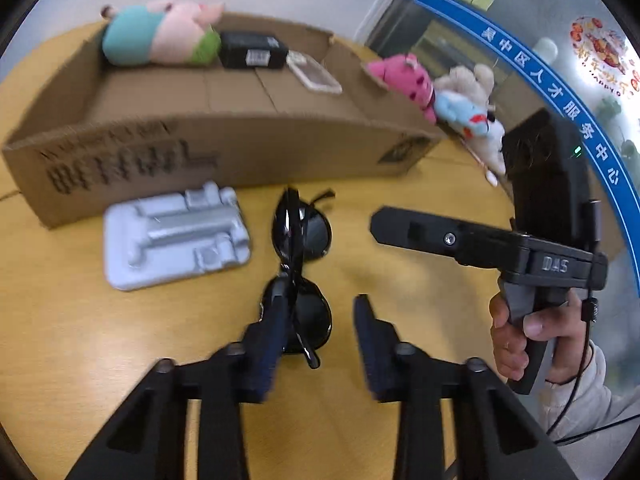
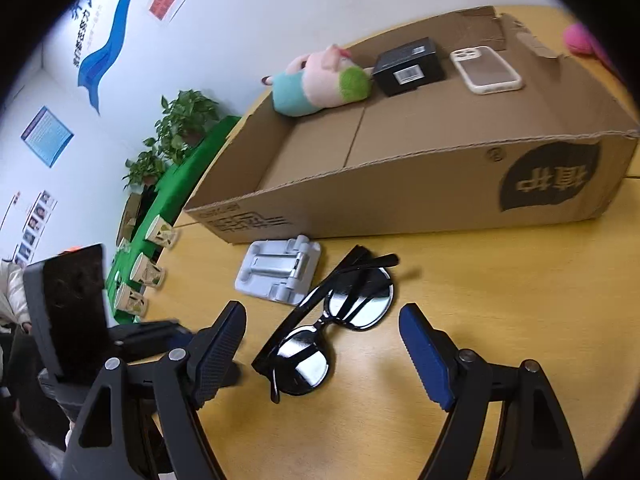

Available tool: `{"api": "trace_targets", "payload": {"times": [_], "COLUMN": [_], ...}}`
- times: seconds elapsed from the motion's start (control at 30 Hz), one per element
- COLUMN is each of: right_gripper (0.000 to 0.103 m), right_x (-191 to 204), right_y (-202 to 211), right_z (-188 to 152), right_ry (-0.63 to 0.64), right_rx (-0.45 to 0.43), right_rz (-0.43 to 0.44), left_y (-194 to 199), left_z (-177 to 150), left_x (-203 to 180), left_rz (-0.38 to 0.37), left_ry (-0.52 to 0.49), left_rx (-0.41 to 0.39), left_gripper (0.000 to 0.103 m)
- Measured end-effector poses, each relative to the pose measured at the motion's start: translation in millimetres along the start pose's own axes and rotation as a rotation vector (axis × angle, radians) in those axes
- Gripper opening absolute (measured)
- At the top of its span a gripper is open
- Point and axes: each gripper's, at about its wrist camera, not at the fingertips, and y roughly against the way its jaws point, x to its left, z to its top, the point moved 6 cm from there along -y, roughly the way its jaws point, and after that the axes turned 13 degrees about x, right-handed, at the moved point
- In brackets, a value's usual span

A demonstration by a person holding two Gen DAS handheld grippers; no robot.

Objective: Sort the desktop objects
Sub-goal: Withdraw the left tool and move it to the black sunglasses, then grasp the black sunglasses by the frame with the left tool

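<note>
Black sunglasses lie folded on the yellow table in front of a cardboard box. My left gripper is open, its left finger against the near lens. My right gripper is open with the sunglasses between its fingers; its body also shows in the left wrist view. A grey phone stand lies left of the sunglasses, and shows in the right wrist view. Inside the box lie a pig plush, a black small box and a phone case.
A pink plush and a blue and white plush sit at the box's right end. Potted plants, a green cloth and paper cups stand off the table's left side. A glass wall is at the right.
</note>
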Motion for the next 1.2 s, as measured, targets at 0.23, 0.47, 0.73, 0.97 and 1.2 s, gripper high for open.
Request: {"api": "trace_targets", "payload": {"times": [0.23,0.47,0.73,0.97,1.2], "right_gripper": [0.056,0.02,0.016,0.016,0.015], "right_x": [13,18,14,7,1], "right_y": [-38,-63,-57,-52,-50], "right_z": [7,1,-1,-4,-10], "right_ry": [0.027,0.043,0.024,0.016,0.001], "right_rx": [0.073,0.131,0.126,0.135,0.164], "right_rz": [0.01,0.04,0.053,0.057,0.102], "left_y": [-25,-38,2,-6,-32], "left_z": [-3,-13,-12,-4,-10], "left_x": [11,13,-8,14,24], "left_rz": [-0.015,-0.058,-0.079,-0.006,-0.053], "left_ry": [0.049,0.097,0.019,0.043,0.046], "left_rx": [0.049,0.074,0.004,0.046,0.106], "left_gripper": [0.012,0.005,0.006,0.008,0.009]}}
